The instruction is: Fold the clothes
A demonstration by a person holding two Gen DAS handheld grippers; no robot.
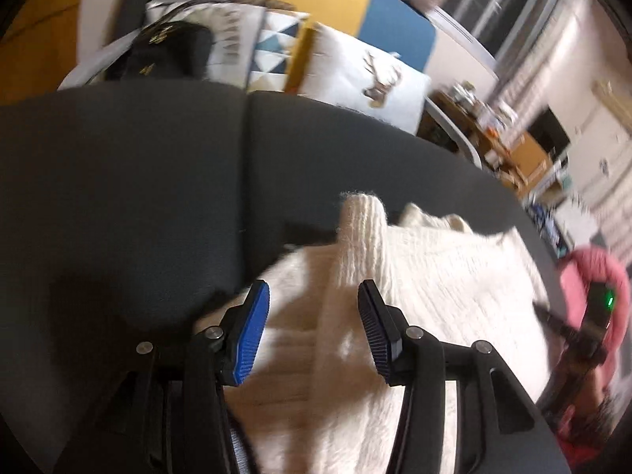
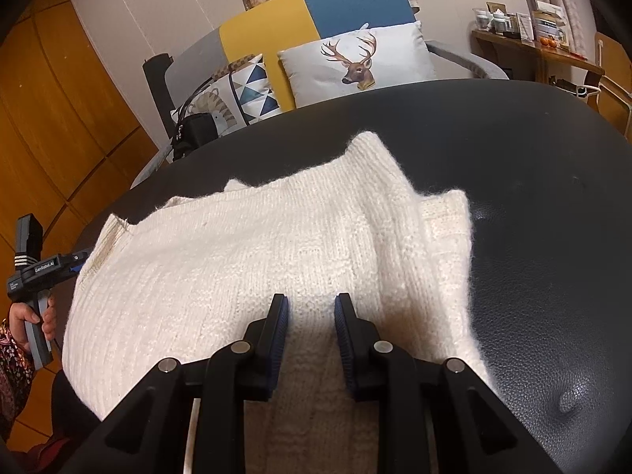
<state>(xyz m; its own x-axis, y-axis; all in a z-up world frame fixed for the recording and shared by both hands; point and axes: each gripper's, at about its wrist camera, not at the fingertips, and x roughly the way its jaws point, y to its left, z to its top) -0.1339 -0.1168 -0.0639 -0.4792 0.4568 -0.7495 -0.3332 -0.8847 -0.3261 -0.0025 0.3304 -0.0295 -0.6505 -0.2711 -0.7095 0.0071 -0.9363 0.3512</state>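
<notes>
Sweater part-folded on the black table

Cream sweater [image 2: 252, 260] lies below the deer cushion [image 2: 355, 63]; left tongs [image 1: 314, 308] and right tongs [image 2: 311, 316] hover open, empty. Next probably needs gripping an edge.

— Where does the sweater [image 2: 252, 260] lie?
— On the table [image 2: 533, 205], the left gripper [image 2: 75, 266] at its left edge — cushions [image 2: 355, 63] on the sofa [image 2: 347, 0] behind.

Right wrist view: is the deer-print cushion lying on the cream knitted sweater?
No, the deer-print cushion leans on the sofa behind the black surface, apart from the cream knitted sweater.
</notes>
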